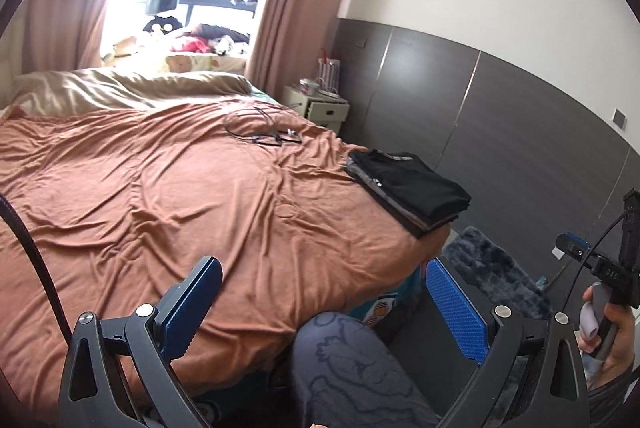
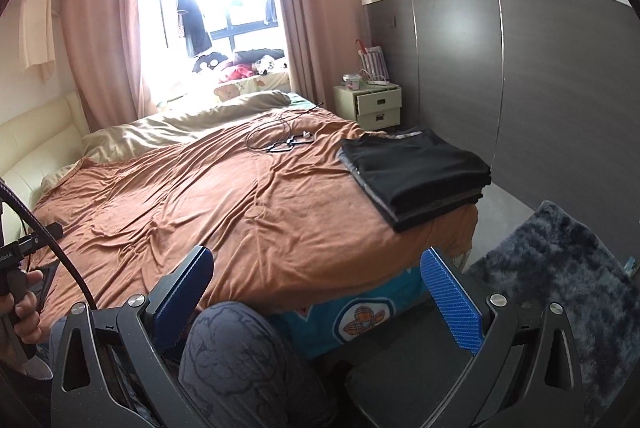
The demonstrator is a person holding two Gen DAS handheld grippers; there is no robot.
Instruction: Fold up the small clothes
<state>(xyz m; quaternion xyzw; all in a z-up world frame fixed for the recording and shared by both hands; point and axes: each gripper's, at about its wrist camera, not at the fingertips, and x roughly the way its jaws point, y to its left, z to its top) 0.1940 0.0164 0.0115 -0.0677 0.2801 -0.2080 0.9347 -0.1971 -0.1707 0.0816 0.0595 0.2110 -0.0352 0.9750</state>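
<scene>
- Left wrist view: the left gripper (image 1: 320, 308) has its blue fingers (image 1: 456, 312) spread wide with nothing between them, held low at the foot of the bed (image 1: 160, 188), above the person's knee (image 1: 340, 356).
- In the right wrist view the right gripper (image 2: 316, 296) is the same: fingers (image 2: 450, 302) spread apart and empty, over the knee and the bed's edge.
- The person's right hand (image 1: 612, 332) shows at the edge of the left view, on that gripper's handle.
- The clothes sit as a neat folded stack (image 2: 416, 172), dark, at the bed's right corner, well apart from both grippers.
- Farther up the sheet lies a cable (image 2: 280, 140), away from the stack.
- No unfolded garment shows on the bed, so I judge the work is between items, or near its end.
- The next move would need a fresh piece fetched from out of view and laid flat on the open sheet ahead, clear of the stack.
</scene>
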